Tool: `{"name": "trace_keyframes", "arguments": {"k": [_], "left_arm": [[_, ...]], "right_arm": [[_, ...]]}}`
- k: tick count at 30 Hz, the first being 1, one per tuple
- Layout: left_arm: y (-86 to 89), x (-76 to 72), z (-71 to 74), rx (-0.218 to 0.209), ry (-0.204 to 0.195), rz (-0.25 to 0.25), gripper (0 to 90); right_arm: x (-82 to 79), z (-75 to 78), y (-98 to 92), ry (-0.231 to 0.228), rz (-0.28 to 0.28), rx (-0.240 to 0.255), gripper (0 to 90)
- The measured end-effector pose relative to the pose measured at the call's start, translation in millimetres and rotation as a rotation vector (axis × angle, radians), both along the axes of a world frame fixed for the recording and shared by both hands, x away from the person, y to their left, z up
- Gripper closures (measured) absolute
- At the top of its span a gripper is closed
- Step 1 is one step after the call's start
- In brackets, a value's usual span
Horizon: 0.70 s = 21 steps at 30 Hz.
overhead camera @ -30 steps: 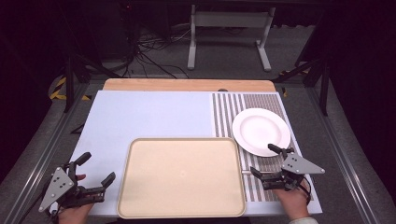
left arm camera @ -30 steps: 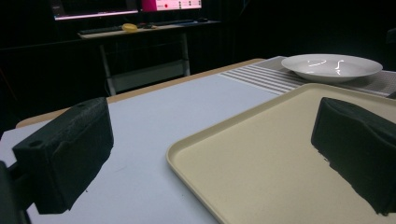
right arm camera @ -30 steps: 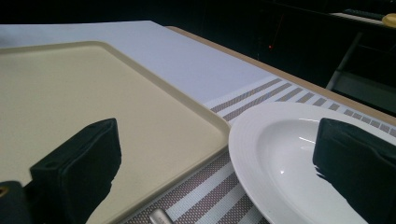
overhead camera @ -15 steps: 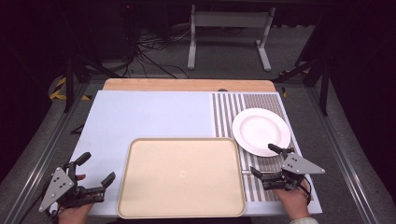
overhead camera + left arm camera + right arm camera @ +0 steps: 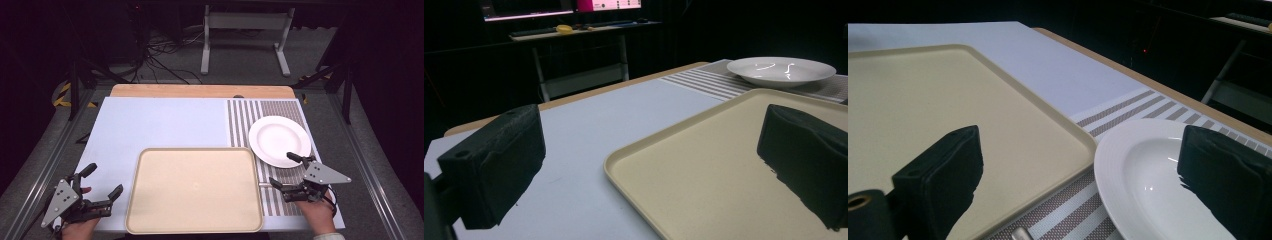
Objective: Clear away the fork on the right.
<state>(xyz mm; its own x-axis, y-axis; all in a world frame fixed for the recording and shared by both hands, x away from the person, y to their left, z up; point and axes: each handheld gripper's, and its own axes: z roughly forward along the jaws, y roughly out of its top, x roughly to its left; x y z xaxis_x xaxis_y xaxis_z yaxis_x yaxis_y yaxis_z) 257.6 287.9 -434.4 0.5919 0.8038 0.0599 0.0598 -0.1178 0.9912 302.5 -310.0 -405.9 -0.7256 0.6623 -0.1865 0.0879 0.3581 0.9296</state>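
Note:
A beige tray [image 5: 194, 190] lies at the front middle of the table, with nothing on it. To its right, on a striped placemat [image 5: 267, 115], rests a white plate [image 5: 279, 140], also nothing on it. My left gripper [image 5: 103, 181] hovers open just left of the tray's front left corner; its view looks across the tray [image 5: 724, 170] toward the plate [image 5: 781, 71]. My right gripper [image 5: 286, 170] is open at the tray's right edge, just in front of the plate. Its view has the tray [image 5: 938, 110] between and left of the jaws and the plate [image 5: 1153, 185] at the right.
A pale blue mat [image 5: 160, 122] covers the table's left and middle. A wooden strip [image 5: 200, 90] runs along the far edge. Beyond it is dark floor with cables [image 5: 160, 55] and a white stand [image 5: 245, 35]. Metal rails flank the table.

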Motion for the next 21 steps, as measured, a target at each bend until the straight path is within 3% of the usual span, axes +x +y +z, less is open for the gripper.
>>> {"name": "trace_keyframes", "arguments": {"k": [2,4,5,11,12,16,17,18,21], "left_arm": [[-0.2,-0.2,0.0,0.001,0.0,-0.001,0.2],[-0.4,-0.2,0.1,0.002,0.0,-0.001,0.2],[-0.4,-0.2,0.1,0.002,0.0,-0.001,0.2],[-0.9,0.0,-0.1,0.006,0.001,0.002,0.2],[-0.9,0.0,-0.1,0.006,0.001,0.002,0.2],[-1.2,-0.4,0.1,0.006,0.002,0.002,0.2],[-1.0,-0.4,0.0,0.005,0.002,0.002,0.2],[-0.7,-0.2,0.0,0.006,0.004,0.0,0.2],[-1.0,-0.1,0.0,0.007,0.002,-0.001,0.2]], "right_arm": [[0.7,3.7,-0.8,0.007,0.017,-0.009,7.2],[2.3,9.9,-1.4,0.014,0.031,-0.064,8.1],[2.3,9.9,-1.4,0.014,0.031,-0.064,8.1],[9.3,26.7,-5.3,0.09,0.053,-0.207,8.1],[9.3,26.7,-5.3,0.09,0.053,-0.207,8.1],[14.0,34.3,-3.5,0.145,0.069,-0.335,8.2],[14.0,34.3,-3.5,0.145,0.069,-0.335,8.2],[15.3,36.9,-2.6,0.17,0.078,-0.386,9.5],[16.7,39.7,-2.0,0.197,0.085,-0.442,10.0]]}}
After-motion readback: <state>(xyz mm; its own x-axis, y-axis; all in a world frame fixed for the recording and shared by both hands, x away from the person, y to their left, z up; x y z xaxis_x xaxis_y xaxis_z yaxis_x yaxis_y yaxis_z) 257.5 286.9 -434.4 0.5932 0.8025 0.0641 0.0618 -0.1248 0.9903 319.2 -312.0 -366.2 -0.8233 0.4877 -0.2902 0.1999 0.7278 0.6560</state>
